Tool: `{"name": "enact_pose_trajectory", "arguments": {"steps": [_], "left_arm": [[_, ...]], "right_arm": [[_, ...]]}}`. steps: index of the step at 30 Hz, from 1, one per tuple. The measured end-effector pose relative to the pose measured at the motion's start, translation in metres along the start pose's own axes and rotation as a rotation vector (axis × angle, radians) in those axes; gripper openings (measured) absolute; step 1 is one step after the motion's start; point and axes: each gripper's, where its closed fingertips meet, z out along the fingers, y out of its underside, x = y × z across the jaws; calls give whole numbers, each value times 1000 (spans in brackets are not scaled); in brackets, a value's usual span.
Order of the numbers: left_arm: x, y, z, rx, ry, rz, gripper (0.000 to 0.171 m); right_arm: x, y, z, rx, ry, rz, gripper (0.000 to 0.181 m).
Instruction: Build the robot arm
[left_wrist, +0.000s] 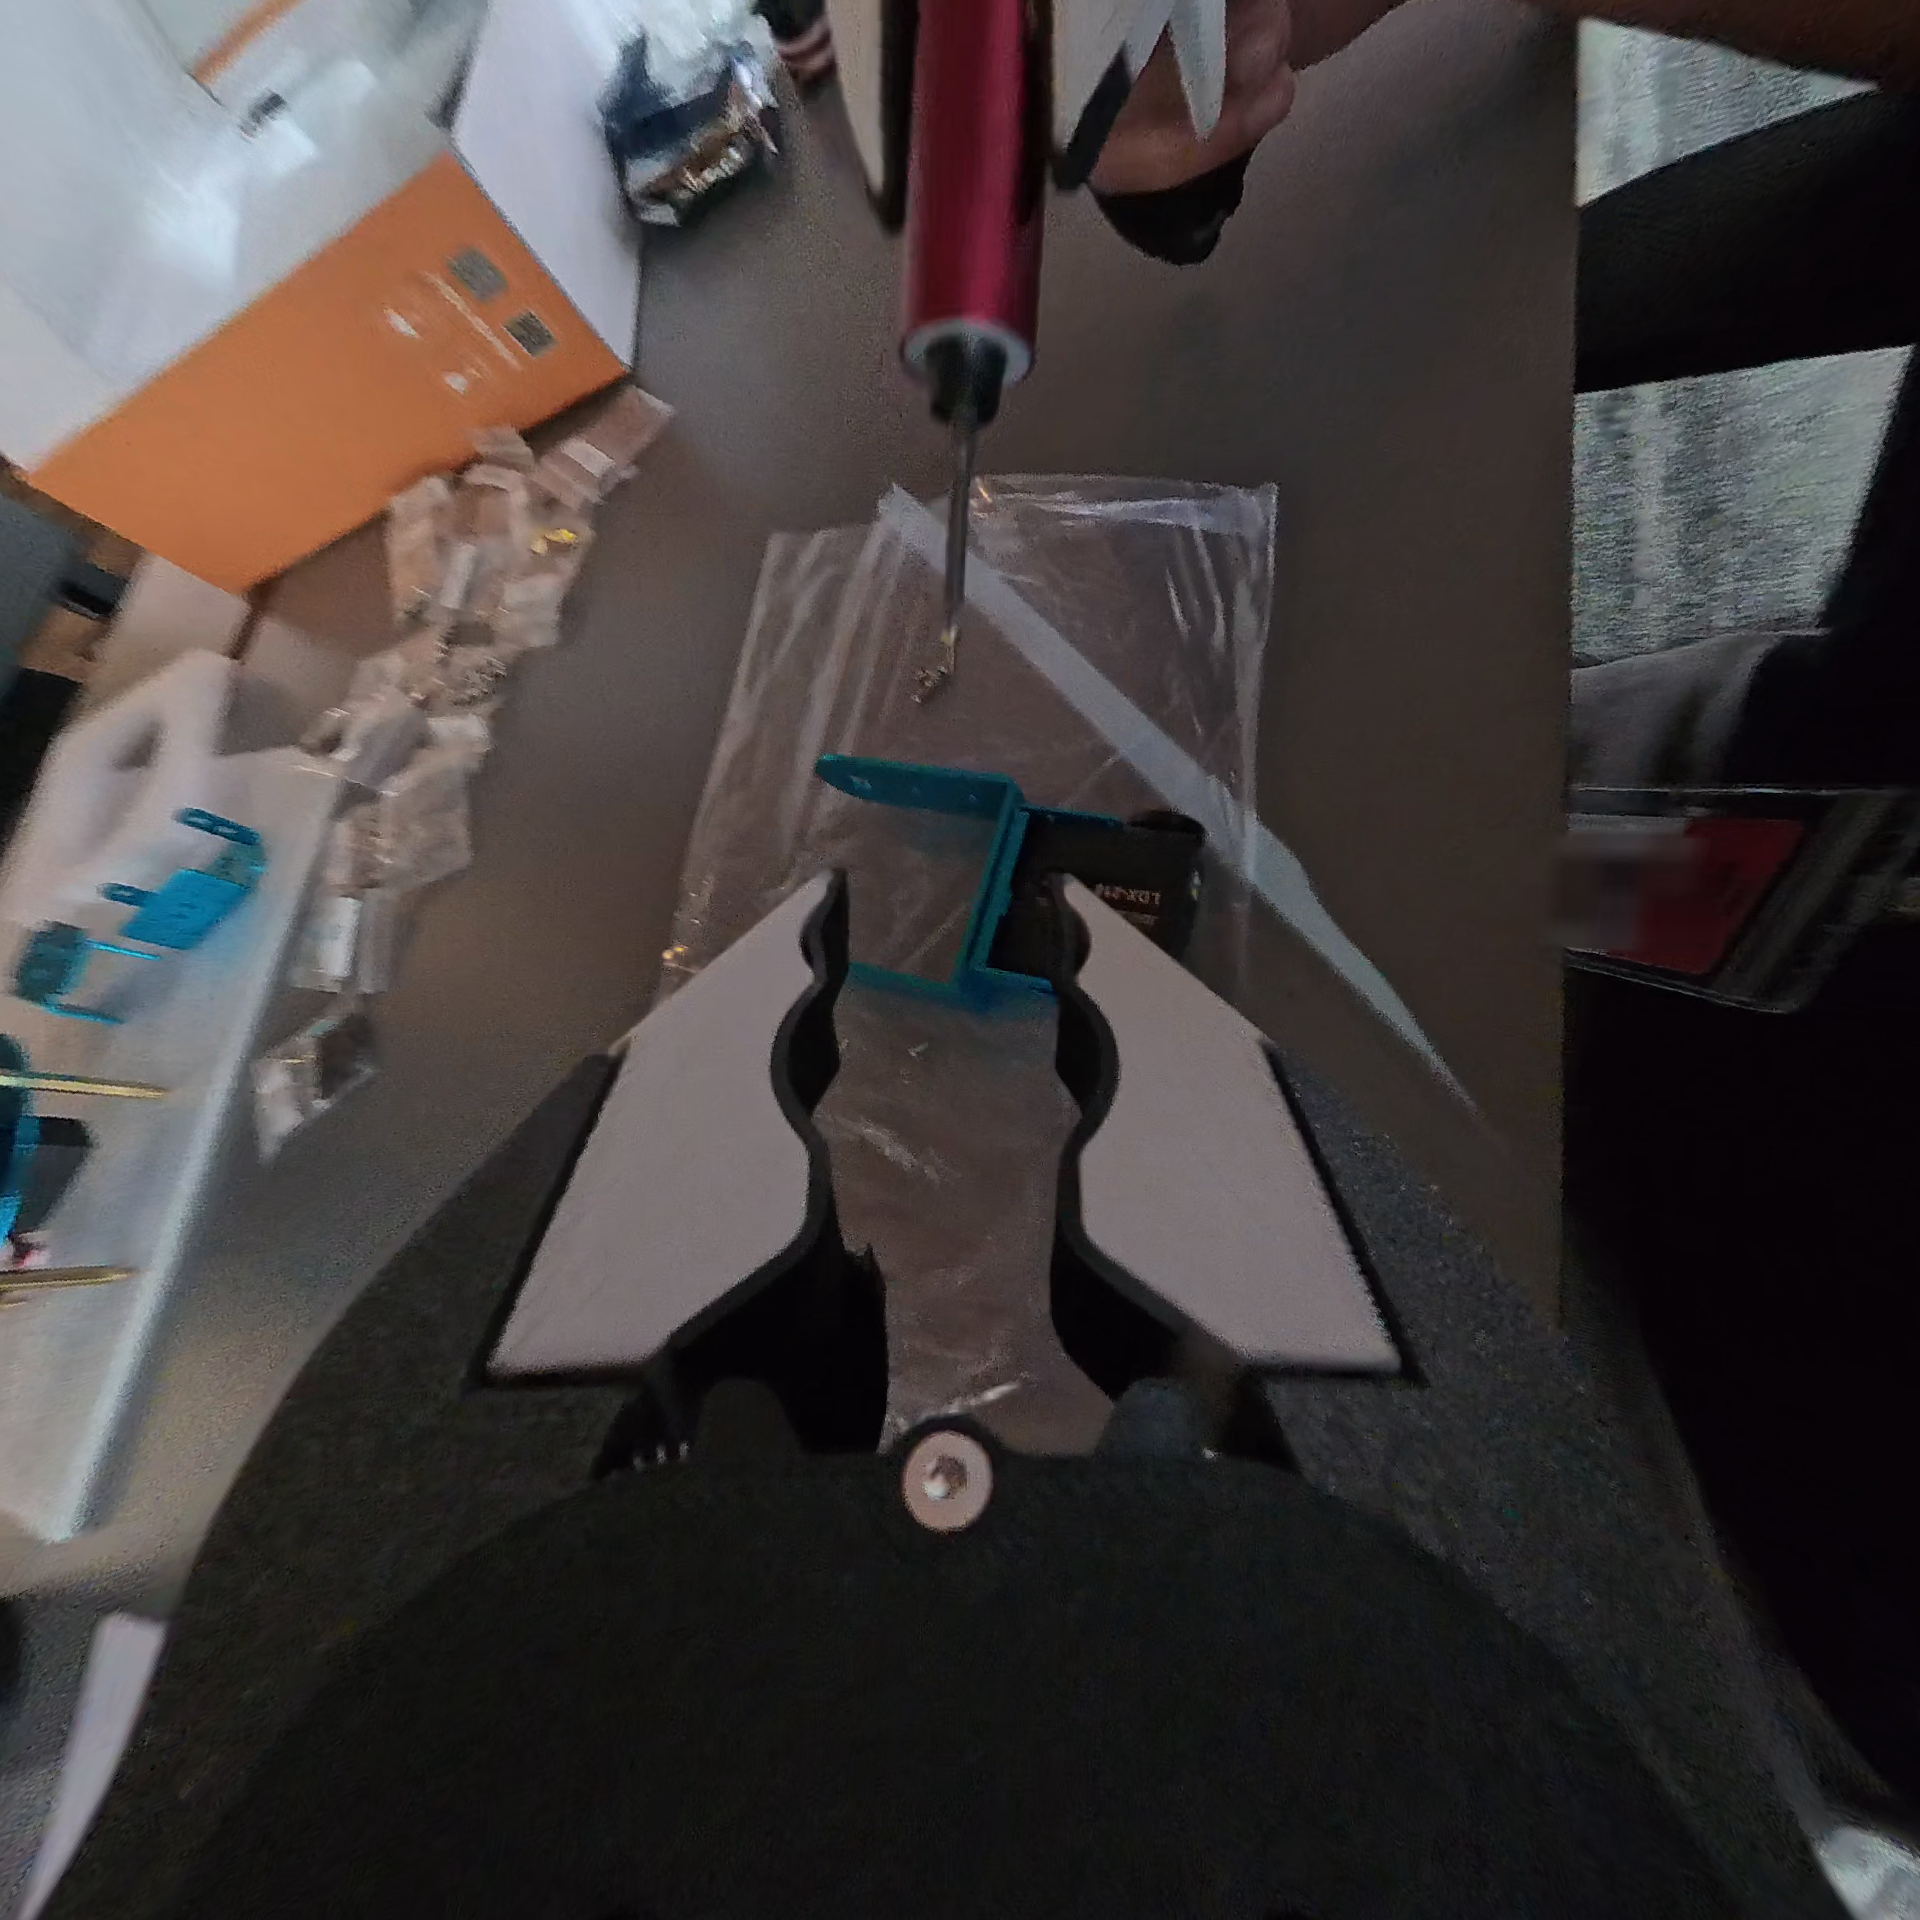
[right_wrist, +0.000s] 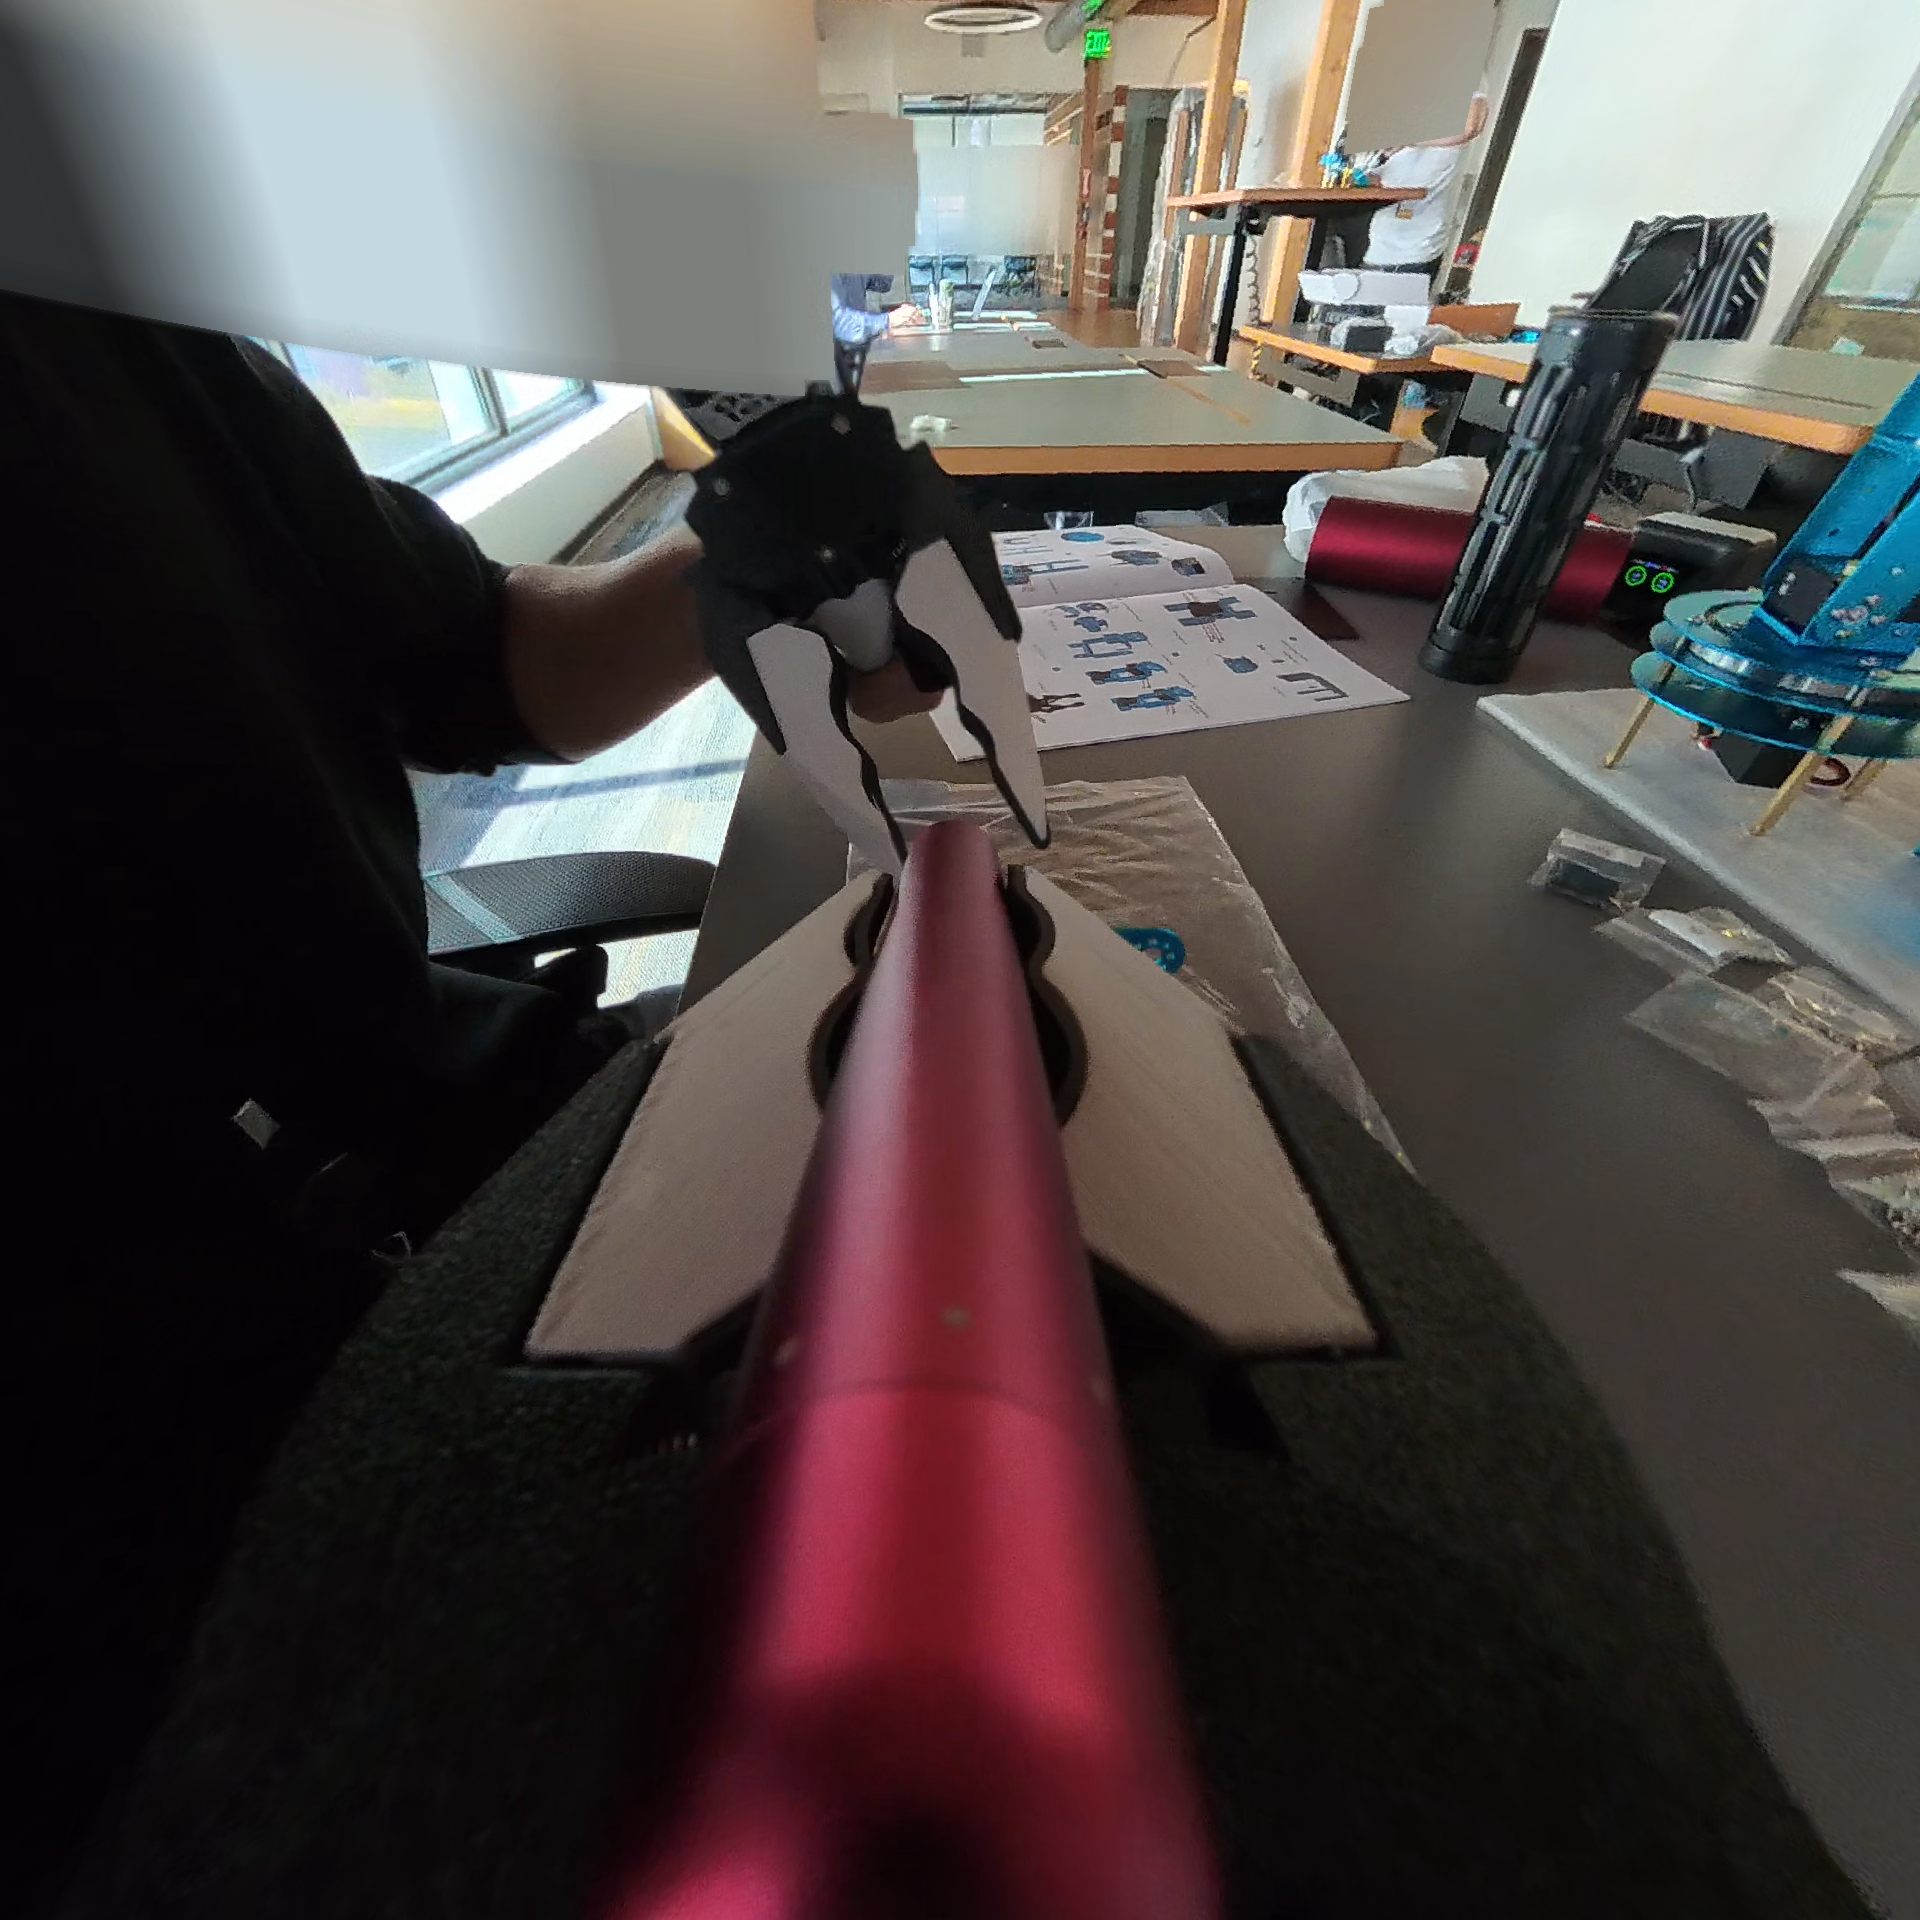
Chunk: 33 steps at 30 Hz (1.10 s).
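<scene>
Over a clear plastic bag (left_wrist: 1039, 644) on the dark table (left_wrist: 1403, 416), the right gripper (right_wrist: 948, 894) clamps a red electric screwdriver (right_wrist: 935, 1299), bit aimed from twelve o'clock toward small screws (left_wrist: 932, 681), while the left gripper (left_wrist: 948, 904) hovers with fingers parted around a blue bracket (left_wrist: 935, 821), apparently steadying it.

White lettering stood on a black servo motor (left_wrist: 1127, 904) in the middle, too blurred to read. Far left, an orange box (left_wrist: 343, 384) bore small white print. An open instruction booklet (right_wrist: 1174, 665) carried captions beside blue diagrams. A green lit sign (right_wrist: 1098, 42) hung far off by the ceiling. A small black device (right_wrist: 1652, 580) at far right showed two green round displays.
</scene>
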Motion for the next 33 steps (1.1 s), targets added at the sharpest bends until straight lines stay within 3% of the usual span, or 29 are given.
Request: {"name": "enact_pose_trajectory", "arguments": {"steps": [8,13,20,26,29,33], "left_arm": [[18,11,23,-22,242,-86,72],[28,25,34,-111,328,-47,71],[36,26,39,-142,380,9,55],[17,20,38,-131,211,97,50],[-1,-1,30,15,75,39,50],[-28,-35,2,300,-139,-52,50]], "right_arm": [[8,4,-17,57,19,96,23],[10,12,-19,41,18,152,23],[14,15,-17,37,31,190,22],[25,7,-29,103,73,241,23],[36,5,-37,152,101,318,21],[41,-5,-44,224,105,348,24]]}}
